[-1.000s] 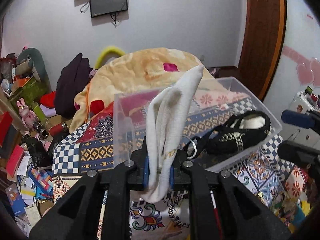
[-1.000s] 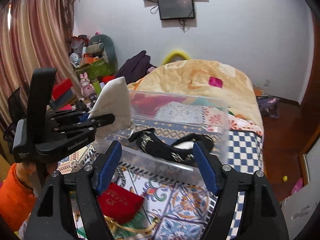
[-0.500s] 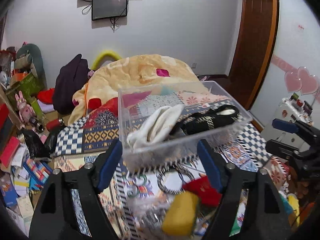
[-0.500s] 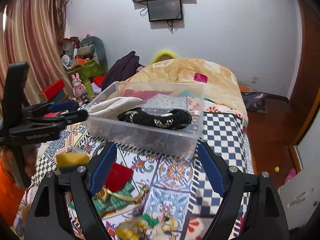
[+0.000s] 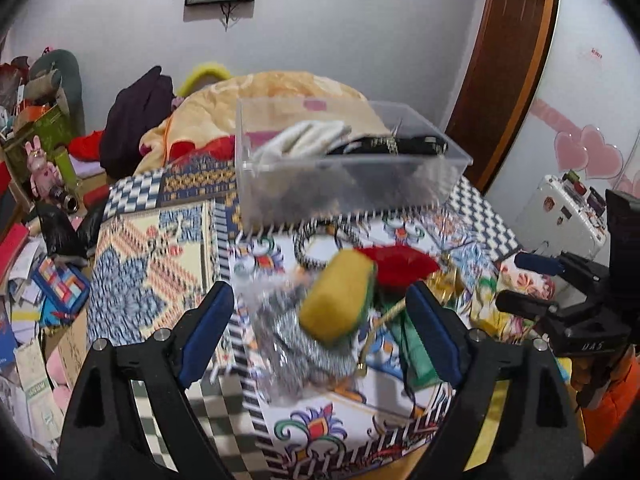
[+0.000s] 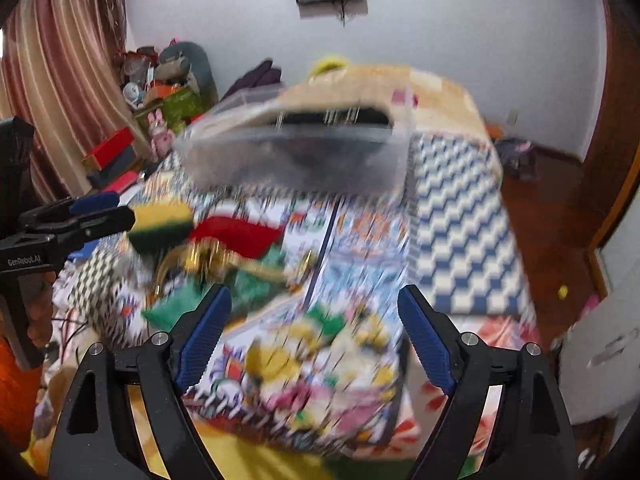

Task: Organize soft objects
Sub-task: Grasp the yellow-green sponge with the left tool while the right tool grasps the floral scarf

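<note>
Left wrist view: the left gripper [image 5: 320,328] stands wide, blue pads spread at the bottom of the frame, nothing between them. Just above the gap, centre frame, sits a yellow sponge with a green edge [image 5: 338,294], blurred, lying on a crinkly clear bag of silvery stuff [image 5: 296,340]. Right of the sponge, a red pouch [image 5: 400,266] lies flat on the patterned cloth [image 5: 160,256], and a green fabric piece [image 5: 412,350] shows lower right of it.

Upper centre, the clear plastic bin [image 5: 344,184] rests on the cloth. Inside it, a white sock [image 5: 304,140] slumps against the left end, and a black shoe [image 5: 392,145] stretches along the right half, the two touching near the middle. Behind the bin rises the orange blanket [image 5: 280,88].

At the right edge of this frame the right gripper [image 5: 532,284] pokes in from the side, its fingers apart with nothing between them.

Right wrist view, heavily smeared: its own blue pads stand wide at the bottom of the frame, empty. The bin is upper centre, dark shoe just readable inside; the sock I cannot make out here. The left gripper reaches in from the left edge, its tips just beside the sponge; whether they touch it is lost in the blur. The red pouch lies right of the sponge.
</note>
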### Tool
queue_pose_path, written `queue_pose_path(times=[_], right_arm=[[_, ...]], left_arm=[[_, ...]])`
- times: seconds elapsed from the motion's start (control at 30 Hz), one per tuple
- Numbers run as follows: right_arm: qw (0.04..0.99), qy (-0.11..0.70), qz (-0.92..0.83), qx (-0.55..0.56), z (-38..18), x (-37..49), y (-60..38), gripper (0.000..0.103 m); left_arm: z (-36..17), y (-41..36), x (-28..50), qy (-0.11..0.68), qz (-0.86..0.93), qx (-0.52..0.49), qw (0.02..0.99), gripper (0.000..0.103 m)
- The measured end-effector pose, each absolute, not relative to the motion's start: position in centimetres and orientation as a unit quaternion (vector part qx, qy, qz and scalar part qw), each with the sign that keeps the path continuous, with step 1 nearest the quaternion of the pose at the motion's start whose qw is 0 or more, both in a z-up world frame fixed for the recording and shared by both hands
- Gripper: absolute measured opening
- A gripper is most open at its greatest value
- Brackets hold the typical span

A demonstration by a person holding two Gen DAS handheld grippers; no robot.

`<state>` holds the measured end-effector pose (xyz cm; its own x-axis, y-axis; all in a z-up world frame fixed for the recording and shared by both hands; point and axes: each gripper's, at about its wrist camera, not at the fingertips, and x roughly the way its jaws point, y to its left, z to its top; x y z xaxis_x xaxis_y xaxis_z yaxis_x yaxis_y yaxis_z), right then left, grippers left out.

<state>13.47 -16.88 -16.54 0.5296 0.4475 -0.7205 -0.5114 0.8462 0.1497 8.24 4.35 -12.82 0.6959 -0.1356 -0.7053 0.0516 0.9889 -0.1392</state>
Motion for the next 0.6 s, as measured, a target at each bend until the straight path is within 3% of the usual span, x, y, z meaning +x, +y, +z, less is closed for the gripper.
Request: queue_pose_path(times=[0.23, 0.33, 0.4, 0.53, 0.6], right_arm=[[0.862, 0.424, 0.271, -0.060, -18.3, 12.3, -17.2, 0.083], [0.862, 0.426, 0.267, -0.063, -18.6, 12.0, -17.6, 0.083], [0.866, 0.421, 0.263, -0.066, -18.7, 11.8, -17.6, 0.077], [0.869, 0.414, 0.259, -0.079, -18.4, 11.6, -17.6, 0.048], [0.869, 0.413, 0.261, -0.075, -18.3, 11.7, -17.8, 0.038]], left_arm=[[-14.5, 4.2, 8.1, 0.393, -0.048, -0.067, 0.916, 0.087], [-14.5, 4.1, 8.4, 0.387, -0.046, -0.064, 0.919, 0.074], [-14.4, 4.1, 8.7, 0.384, -0.052, -0.067, 0.920, 0.065], [-14.5, 3.7, 9.1, 0.382, -0.056, -0.065, 0.920, 0.044], [-14.6, 3.6, 9.2, 0.382, -0.057, -0.064, 0.920, 0.040]])
